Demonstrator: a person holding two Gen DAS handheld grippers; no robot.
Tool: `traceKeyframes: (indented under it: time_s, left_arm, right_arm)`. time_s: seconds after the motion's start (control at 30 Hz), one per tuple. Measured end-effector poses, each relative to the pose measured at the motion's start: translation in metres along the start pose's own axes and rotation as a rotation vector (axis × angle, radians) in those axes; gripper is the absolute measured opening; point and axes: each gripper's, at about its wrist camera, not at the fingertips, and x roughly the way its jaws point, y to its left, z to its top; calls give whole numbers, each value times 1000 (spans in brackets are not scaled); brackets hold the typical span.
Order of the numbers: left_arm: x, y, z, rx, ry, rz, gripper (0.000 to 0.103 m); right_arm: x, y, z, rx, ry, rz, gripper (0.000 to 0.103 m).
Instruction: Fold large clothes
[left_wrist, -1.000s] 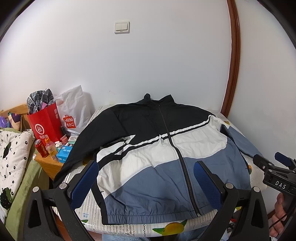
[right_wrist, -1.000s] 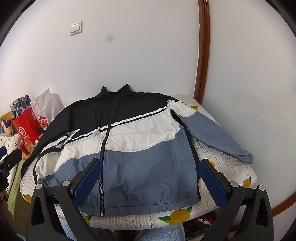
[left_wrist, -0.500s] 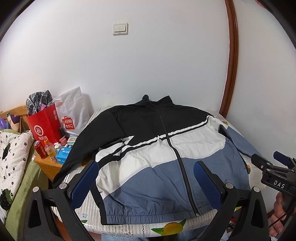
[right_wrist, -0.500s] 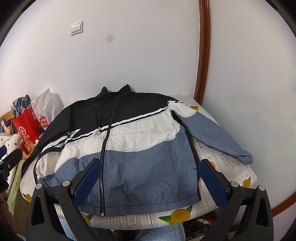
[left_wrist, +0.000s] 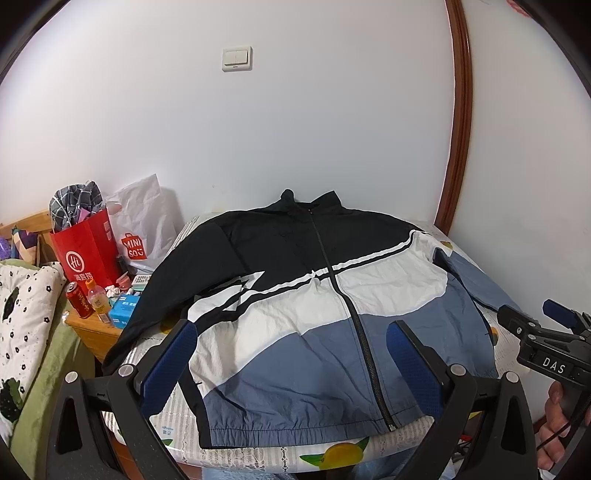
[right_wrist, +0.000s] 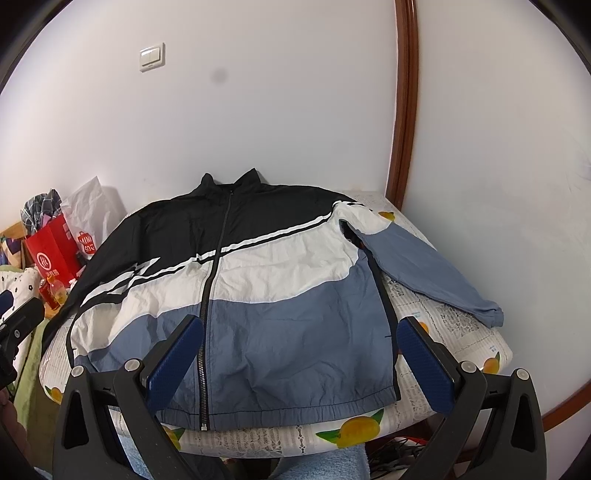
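Observation:
A black, white and blue zip jacket (left_wrist: 317, 302) lies flat, front up, on a small table with a fruit-print cloth (left_wrist: 332, 452); it also shows in the right wrist view (right_wrist: 266, 291). Its blue right sleeve (right_wrist: 428, 269) is spread along the table's right side. Its black left sleeve (left_wrist: 147, 295) hangs off the left edge. My left gripper (left_wrist: 291, 354) is open and empty above the hem's left half. My right gripper (right_wrist: 299, 350) is open and empty above the hem's right half. Neither touches the jacket.
A wooden bedside stand (left_wrist: 92, 328) at the left holds a red paper bag (left_wrist: 85, 251), a white shopping bag (left_wrist: 144, 225), a can and a bottle. A spotted pillow (left_wrist: 22, 325) lies far left. White walls and a brown frame (left_wrist: 458, 122) close in the back and right.
Both grippers have shifted only slightly; the view of the jacket is nearly the same. Nothing was taken hold of.

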Motion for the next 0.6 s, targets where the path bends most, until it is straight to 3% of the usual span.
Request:
traceKeyframes:
  time_s: [0.6]
  left_arm:
    - [9,8,-2,-3,-6,-7,103]
  right_arm:
    - [17,3,-1,-3,26,6,103]
